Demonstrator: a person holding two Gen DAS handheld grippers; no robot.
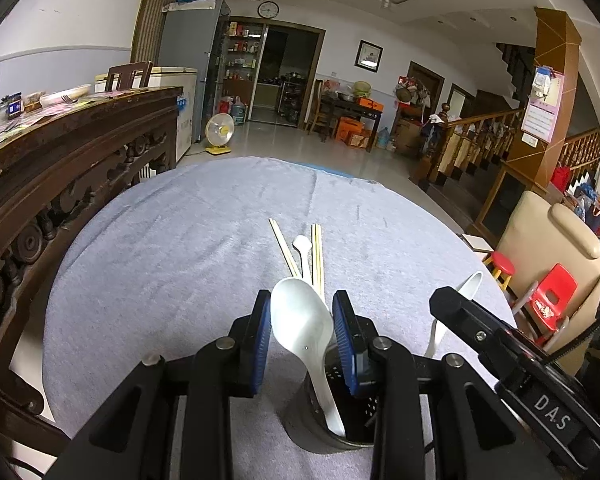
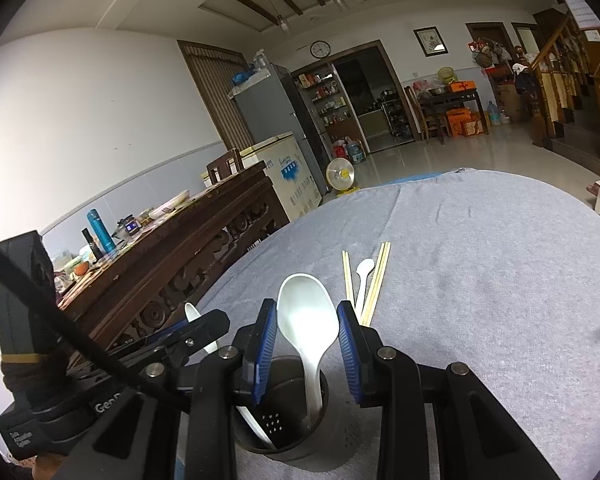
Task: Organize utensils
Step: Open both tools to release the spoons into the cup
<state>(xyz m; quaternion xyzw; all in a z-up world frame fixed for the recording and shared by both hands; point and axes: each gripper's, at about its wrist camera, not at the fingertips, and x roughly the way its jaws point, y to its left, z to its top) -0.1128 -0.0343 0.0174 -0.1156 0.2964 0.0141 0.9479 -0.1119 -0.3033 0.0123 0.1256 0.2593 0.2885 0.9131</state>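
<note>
A dark perforated utensil holder (image 1: 332,420) (image 2: 284,420) stands on the grey cloth. A large white spoon (image 1: 304,332) (image 2: 306,316) stands in it, bowl up. In each wrist view that spoon's bowl sits between the blue pads. My left gripper (image 1: 302,338) is open, jaws on either side of the bowl. My right gripper (image 2: 308,344) is open in the same way. A second white spoon (image 1: 454,312) (image 2: 196,322) shows past the other gripper's finger. Two pairs of chopsticks (image 1: 318,256) (image 2: 376,280) and a small white spoon (image 1: 303,250) (image 2: 364,276) lie on the cloth beyond.
A grey cloth covers the round table (image 1: 180,248) (image 2: 480,280). A carved dark wood sideboard (image 1: 60,160) (image 2: 172,264) with dishes stands close on the left. A beige chair (image 1: 552,248) and red stools (image 1: 552,296) stand at the right.
</note>
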